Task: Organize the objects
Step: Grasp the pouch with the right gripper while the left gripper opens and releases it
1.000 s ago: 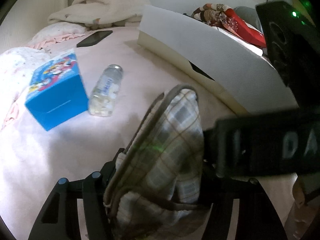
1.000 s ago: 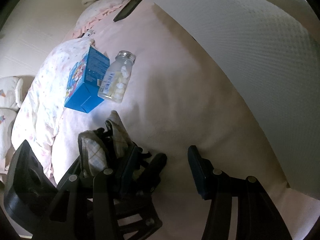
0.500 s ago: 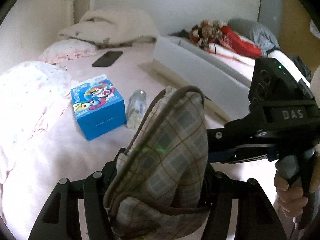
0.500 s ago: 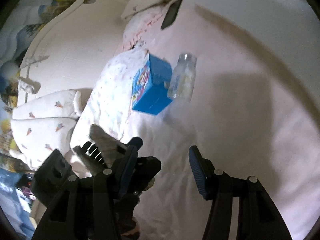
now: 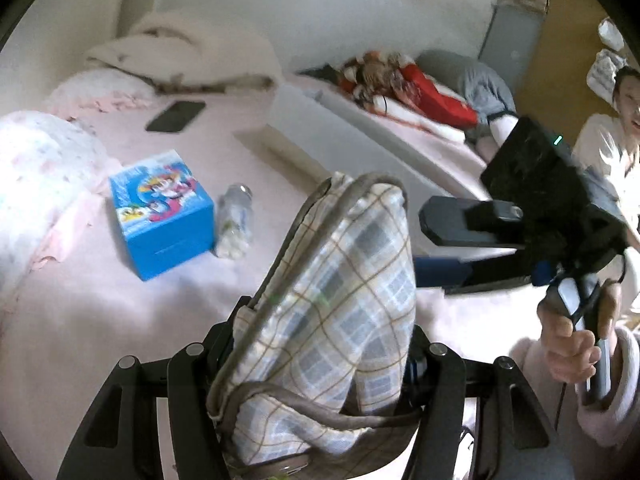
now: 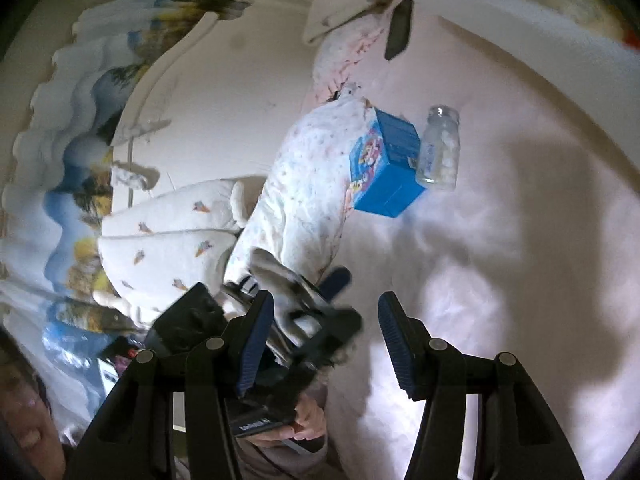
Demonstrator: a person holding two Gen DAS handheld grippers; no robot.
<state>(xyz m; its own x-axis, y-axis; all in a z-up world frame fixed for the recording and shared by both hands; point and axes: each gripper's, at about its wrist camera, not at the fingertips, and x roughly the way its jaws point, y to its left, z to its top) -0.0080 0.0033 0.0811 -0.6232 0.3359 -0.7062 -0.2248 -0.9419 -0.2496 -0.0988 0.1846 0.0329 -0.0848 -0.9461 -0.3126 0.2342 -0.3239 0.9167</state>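
Pink bed [image 5: 100, 340] in a bedroom, pillows by the wall. One blue box [image 5: 162, 214], one bottle [image 5: 236, 222] touching it, one phone [image 5: 176, 116] farther back. Open sheet beside the bottle. Left claw [image 5: 320, 364] pinching one plaid pouch [image 5: 336, 304], lifted above the bed. Right claw [image 6: 326, 340] spread wide, holding nothing.

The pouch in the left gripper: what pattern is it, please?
Grey-blue and cream plaid pouch, brown lines; left wrist view.

Plaid pouch [image 5: 332, 304] upright, clamped; blue box [image 5: 162, 212] touching pill bottle [image 5: 236, 226], both on bed.
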